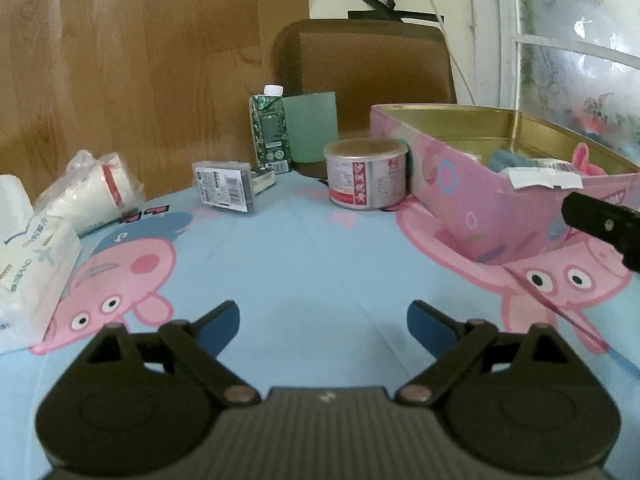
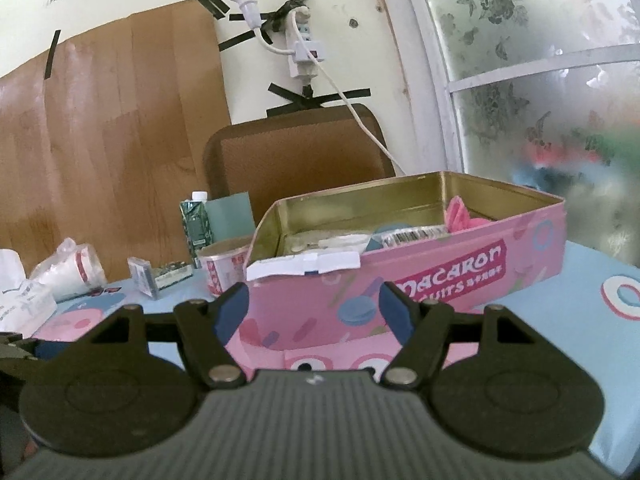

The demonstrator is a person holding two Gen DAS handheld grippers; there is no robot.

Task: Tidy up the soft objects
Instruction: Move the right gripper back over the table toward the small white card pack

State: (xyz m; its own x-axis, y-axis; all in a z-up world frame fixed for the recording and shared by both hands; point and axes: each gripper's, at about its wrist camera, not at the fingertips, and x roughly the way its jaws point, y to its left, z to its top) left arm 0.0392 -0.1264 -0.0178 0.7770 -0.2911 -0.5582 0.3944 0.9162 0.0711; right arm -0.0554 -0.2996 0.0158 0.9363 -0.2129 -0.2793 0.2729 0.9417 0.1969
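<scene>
Tissues in the soft white plastic pack [image 1: 28, 256] look light and squashy; grip its middle. Left gripper [image 1: 323, 322] and right gripper [image 2: 314, 312] gape empty.

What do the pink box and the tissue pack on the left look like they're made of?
The pink box looks like printed tin: its inner walls are a shiny gold metal and its rim is thin and crisp. The tissue pack looks like soft paper in thin plastic film, judging by its crinkled, glossy printed wrap, though the contents themselves are not clearly shown.
</scene>
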